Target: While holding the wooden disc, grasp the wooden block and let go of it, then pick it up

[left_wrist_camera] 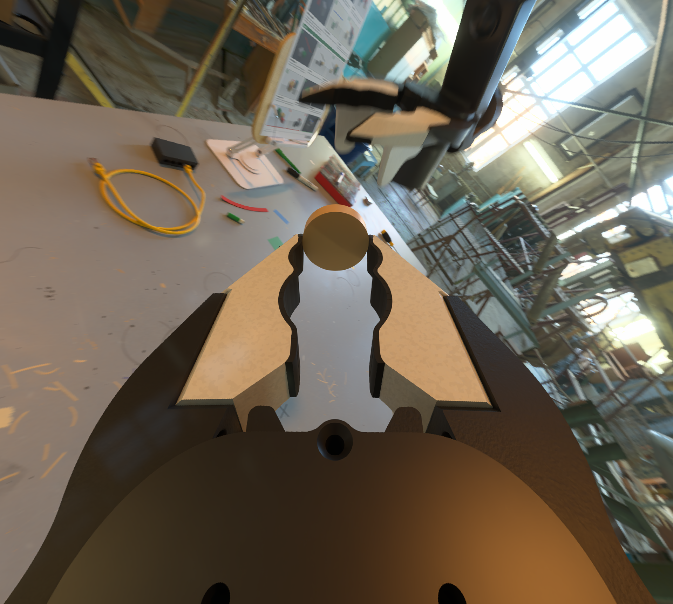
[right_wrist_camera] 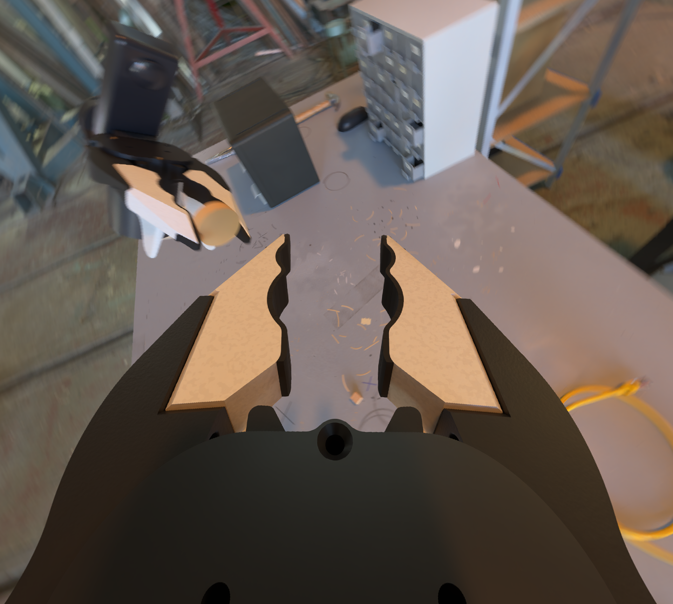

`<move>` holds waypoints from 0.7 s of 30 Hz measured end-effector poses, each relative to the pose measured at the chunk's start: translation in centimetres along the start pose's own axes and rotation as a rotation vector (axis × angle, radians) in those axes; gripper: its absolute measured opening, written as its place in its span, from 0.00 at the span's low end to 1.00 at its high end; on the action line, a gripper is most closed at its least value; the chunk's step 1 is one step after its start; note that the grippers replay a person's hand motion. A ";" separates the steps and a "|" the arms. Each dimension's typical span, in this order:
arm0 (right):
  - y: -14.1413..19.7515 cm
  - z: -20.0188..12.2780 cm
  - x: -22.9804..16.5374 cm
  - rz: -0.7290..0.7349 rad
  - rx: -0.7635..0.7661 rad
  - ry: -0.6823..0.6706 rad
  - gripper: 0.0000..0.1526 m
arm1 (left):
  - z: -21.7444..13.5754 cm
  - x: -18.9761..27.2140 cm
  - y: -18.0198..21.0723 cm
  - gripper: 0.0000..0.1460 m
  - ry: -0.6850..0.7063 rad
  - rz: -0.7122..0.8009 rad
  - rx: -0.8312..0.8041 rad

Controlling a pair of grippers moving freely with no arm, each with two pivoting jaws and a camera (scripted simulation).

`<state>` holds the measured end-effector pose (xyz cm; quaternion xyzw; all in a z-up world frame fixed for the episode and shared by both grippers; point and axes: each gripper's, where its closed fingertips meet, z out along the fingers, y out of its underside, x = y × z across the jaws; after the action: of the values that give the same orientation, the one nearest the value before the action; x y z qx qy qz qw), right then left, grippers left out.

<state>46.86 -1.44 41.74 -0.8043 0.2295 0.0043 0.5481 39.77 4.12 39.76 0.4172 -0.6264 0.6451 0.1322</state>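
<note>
While the left tool (left_wrist_camera: 335, 240) clamps the wooden disc (left_wrist_camera: 335, 239) between its fingertips, the right tool (right_wrist_camera: 335, 240) hangs over the counter (right_wrist_camera: 455, 240) with its jaws spread apart and nothing between them. The disc sits at the very tips of the left tool, its flat round face turned toward that tool's camera, lifted clear of the counter. From the right wrist view the left tool (right_wrist_camera: 218, 226) shows up and to the left, blurred, with the disc (right_wrist_camera: 216, 224) in its grip. From the left wrist view the right tool (left_wrist_camera: 349, 113) appears above and beyond the disc, also blurred, off the far edge of the counter (left_wrist_camera: 91, 277).

The wooden block cannot be made out in either view.

On the counter lie a yellow cable (left_wrist_camera: 153, 200) plugged into a small black box (left_wrist_camera: 174, 152), a red strip (left_wrist_camera: 244, 204) and a marker (left_wrist_camera: 300, 179). In the right wrist view a dark grey box (right_wrist_camera: 269, 146), a white drawer cabinet (right_wrist_camera: 426, 77), a black mouse (right_wrist_camera: 351, 118) and scattered wood shavings (right_wrist_camera: 382, 219) show.
</note>
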 end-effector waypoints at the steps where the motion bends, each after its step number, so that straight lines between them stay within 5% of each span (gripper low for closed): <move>1: 1.6 0.7 0.5 0.072 0.006 0.043 0.31 | -0.5 -0.5 -0.2 0.24 -0.024 0.011 0.012; 7: 18.3 6.9 2.6 0.414 -0.132 0.391 0.29 | -3.3 -3.6 0.0 0.24 -0.117 0.017 0.045; 12: 30.2 10.9 2.0 0.509 -0.313 0.494 0.27 | -4.4 -5.2 0.6 0.24 -0.156 0.001 0.042; 21: 37.6 13.6 2.7 0.495 -0.502 0.602 0.15 | -4.8 -6.1 1.3 0.24 -0.167 -0.015 0.027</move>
<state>38.54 -1.47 2.53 -0.7985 0.5555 -0.0432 0.2279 40.82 10.44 35.22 0.4761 -0.6234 0.6152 0.0787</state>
